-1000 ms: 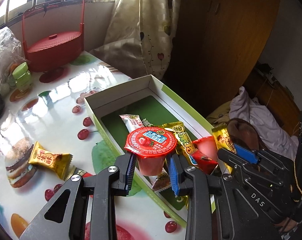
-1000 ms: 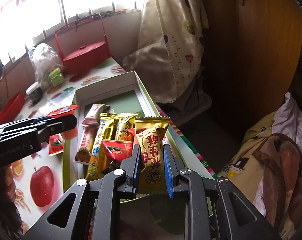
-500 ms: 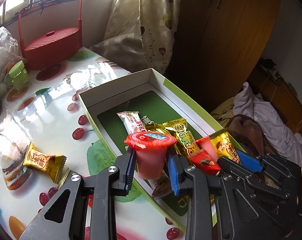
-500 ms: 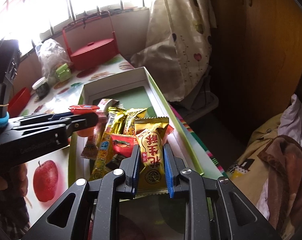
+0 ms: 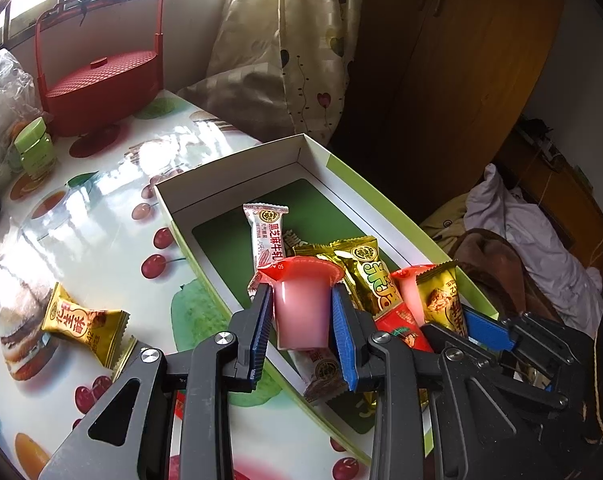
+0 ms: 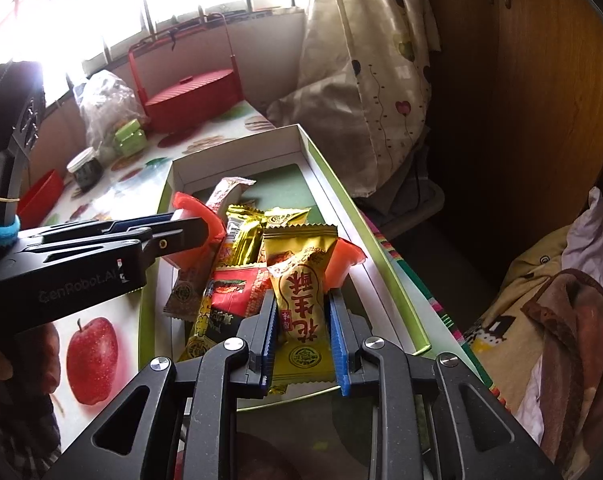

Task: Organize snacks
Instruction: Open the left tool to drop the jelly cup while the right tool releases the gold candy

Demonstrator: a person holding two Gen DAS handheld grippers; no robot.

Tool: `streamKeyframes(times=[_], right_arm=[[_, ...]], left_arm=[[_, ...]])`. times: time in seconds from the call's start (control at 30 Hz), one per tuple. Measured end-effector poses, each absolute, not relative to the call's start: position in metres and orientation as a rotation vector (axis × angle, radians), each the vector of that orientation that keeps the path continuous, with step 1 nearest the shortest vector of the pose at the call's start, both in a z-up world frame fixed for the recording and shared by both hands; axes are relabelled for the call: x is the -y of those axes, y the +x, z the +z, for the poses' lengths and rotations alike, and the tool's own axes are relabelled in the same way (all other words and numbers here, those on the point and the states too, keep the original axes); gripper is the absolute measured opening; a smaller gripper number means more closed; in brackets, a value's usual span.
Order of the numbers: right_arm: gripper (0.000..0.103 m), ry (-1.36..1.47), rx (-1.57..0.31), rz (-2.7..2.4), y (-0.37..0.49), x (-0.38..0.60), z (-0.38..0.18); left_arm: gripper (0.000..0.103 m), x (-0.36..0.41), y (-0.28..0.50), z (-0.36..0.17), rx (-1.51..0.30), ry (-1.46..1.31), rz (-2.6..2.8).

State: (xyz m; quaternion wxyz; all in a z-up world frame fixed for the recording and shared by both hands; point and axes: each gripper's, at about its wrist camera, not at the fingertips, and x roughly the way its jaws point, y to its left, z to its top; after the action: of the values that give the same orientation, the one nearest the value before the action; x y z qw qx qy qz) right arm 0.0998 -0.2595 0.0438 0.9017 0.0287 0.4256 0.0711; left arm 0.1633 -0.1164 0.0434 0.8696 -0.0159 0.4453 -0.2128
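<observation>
My left gripper (image 5: 301,296) is shut on a pink jelly cup (image 5: 301,316) with a red lid, held upright over the near left part of the green-and-white box (image 5: 237,168). In the right wrist view the same cup (image 6: 195,216) hangs over the box's (image 6: 237,156) left wall. The jaws of my right gripper (image 6: 302,300) are opening around a yellow peanut-crisp packet (image 6: 301,304). The pads still touch the packet's sides, and it stands on the heap of snacks. A second jelly cup (image 6: 341,260) lies just behind it.
Inside the box lie a white packet (image 5: 267,236), gold packets (image 5: 371,276) and a red wrapper (image 6: 237,292). One yellow packet (image 5: 85,320) lies loose on the fruit-print table. At the far end stand a red basket (image 5: 101,84) and green jars (image 5: 35,150). The table drops off right of the box.
The left gripper has brought the jelly cup from lid-toward-camera to upright, lower over the box. The right gripper has carried its packet onto the snack heap, and its jaws stand slightly wider.
</observation>
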Motion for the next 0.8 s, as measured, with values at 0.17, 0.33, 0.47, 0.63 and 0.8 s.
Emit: streamKeyframes(times=[0.17, 0.33, 0.47, 0.63, 0.8], right_arm=[[0.031, 0.06, -0.872, 0.15, 0.098, 0.259, 0.045], [0.038, 0.06, -0.871, 0.145, 0.096, 0.258, 0.047], [0.045, 0.065, -0.86, 0.142, 0.093, 0.259, 0.05], [0.049, 0.063, -0.85, 0.138, 0.089, 0.259, 0.054], [0.05, 0.058, -0.84, 0.135, 0.082, 0.257, 0.058]], left_arm=[[0.042, 0.116, 0.162, 0.046, -0.925, -0.043, -0.448], [0.042, 0.117, 0.159, 0.048, -0.924, -0.036, -0.446], [0.042, 0.116, 0.153, 0.053, -0.909, -0.034, -0.449], [0.042, 0.114, 0.144, 0.062, -0.887, -0.03, -0.447], [0.042, 0.11, 0.131, 0.07, -0.864, -0.025, -0.442]])
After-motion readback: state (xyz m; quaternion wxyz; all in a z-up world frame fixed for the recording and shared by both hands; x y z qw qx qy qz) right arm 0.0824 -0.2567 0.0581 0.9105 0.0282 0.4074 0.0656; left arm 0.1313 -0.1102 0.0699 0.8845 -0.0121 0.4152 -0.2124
